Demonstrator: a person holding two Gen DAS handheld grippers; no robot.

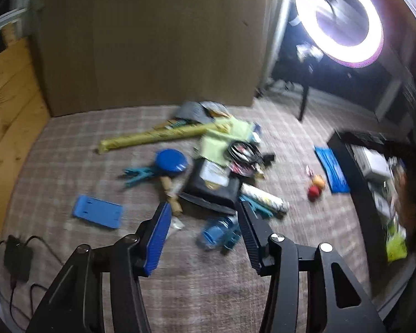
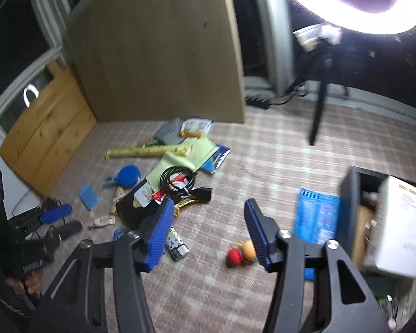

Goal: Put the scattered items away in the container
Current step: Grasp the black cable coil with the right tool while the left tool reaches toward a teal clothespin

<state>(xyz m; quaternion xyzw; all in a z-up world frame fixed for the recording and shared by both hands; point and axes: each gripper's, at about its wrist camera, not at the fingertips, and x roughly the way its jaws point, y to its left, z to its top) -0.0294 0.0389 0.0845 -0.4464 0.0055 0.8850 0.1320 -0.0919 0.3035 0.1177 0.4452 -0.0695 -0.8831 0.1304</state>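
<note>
Blue-padded left gripper (image 1: 205, 216) and right gripper (image 2: 208, 213) both gape empty above scattered clutter; container (image 2: 349, 194) at three o'clock.

Left gripper (image 1: 205, 223): black frame of angular linkage arms with triangular cut-outs, joined by round silver-capped pivot screws. Its fingers (image 1: 158, 238) carry long flat pads with a ribbed face, one bright blue, the other appearing dark from its edge. Right gripper (image 2: 208, 226): same build, black linkage, silver pivot screws, ribbed blue pads (image 2: 159, 238) on both fingers. No markings legible; both views are blurred.
</note>
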